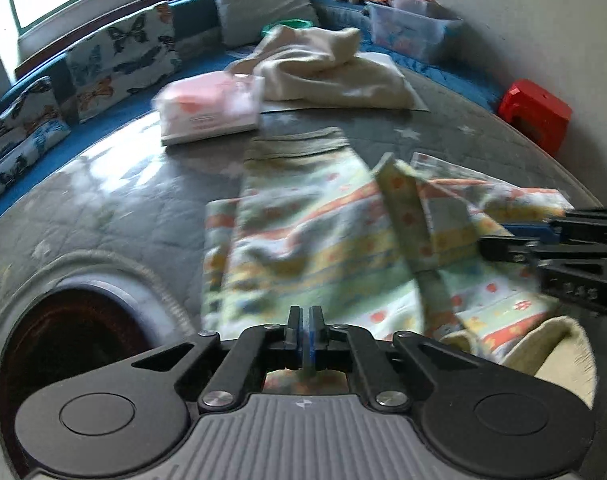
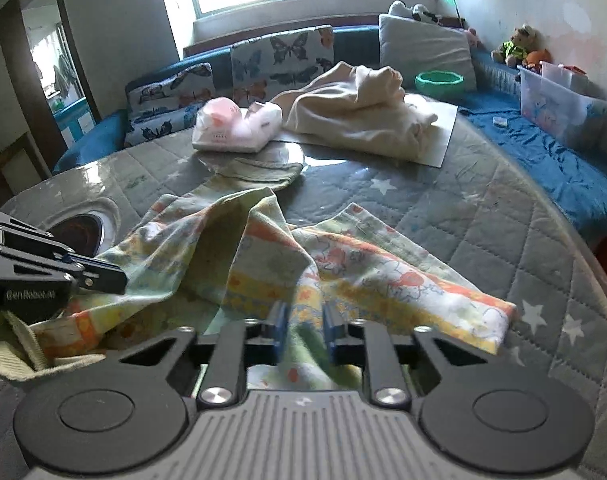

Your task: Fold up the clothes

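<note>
A pastel patterned garment (image 1: pixel 303 232) (image 2: pixel 383 276) lies rumpled on the grey quilted table (image 1: pixel 123 208) (image 2: pixel 463 208), with one fold standing up in a ridge. My left gripper (image 1: pixel 305 328) is at the garment's near edge, its blue pads pressed together on a thin bit of the fabric. It also shows at the left of the right wrist view, the left gripper (image 2: pixel 103 276) touching the cloth. My right gripper (image 2: pixel 305 328) has a bunched fold filling the narrow gap between its fingers. From the left wrist, the right gripper (image 1: pixel 491 242) reaches in from the right edge.
A cream blanket (image 1: pixel 323 76) (image 2: pixel 363 116) and a pink tissue pack (image 1: pixel 207 108) (image 2: pixel 235 124) sit at the table's far side. A round dark opening (image 1: pixel 75 340) (image 2: pixel 79 232) is in the tabletop. A red stool (image 1: pixel 535 112), a plastic bin (image 2: pixel 559 104) and butterfly cushions (image 2: pixel 279 56) stand around the table.
</note>
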Motion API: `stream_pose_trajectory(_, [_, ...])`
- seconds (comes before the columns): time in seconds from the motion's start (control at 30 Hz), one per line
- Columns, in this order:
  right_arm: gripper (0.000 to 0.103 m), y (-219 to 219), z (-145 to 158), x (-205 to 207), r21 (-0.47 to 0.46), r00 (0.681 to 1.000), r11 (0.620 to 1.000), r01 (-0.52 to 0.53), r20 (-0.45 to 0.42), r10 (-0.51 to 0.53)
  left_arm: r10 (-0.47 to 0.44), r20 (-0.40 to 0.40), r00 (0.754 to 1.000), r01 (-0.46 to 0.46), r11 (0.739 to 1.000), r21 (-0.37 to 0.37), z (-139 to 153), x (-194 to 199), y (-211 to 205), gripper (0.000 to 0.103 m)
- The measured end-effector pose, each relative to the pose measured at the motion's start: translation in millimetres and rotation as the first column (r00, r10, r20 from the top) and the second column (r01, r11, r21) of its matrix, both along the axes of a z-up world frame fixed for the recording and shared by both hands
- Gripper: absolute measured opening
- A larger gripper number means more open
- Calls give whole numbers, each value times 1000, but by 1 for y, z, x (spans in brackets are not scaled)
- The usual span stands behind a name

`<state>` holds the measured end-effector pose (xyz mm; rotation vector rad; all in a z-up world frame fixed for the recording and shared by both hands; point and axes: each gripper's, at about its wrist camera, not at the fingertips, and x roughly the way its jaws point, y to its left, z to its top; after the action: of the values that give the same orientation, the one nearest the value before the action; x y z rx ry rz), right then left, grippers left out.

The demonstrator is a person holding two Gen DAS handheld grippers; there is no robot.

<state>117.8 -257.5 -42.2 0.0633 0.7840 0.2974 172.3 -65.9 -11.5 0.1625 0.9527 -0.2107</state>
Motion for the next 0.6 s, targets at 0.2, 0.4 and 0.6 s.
stream_pose_trajectory(0.2, [7, 3, 17, -30, 30, 998, 999, -19, 53, 17, 39, 21, 999, -38, 998, -42, 15, -15, 18, 3])
stream_pose_trajectory(0.4, [6, 9, 28, -61, 41, 996, 998, -48, 75, 45, -27, 54, 998, 30, 999, -46, 21, -20, -8, 41])
stream_pose_trajectory(0.6, [5, 5, 26, -85, 50, 997, 997, -54, 59, 51, -101, 41, 994, 102, 995, -21, 9, -21, -32, 55])
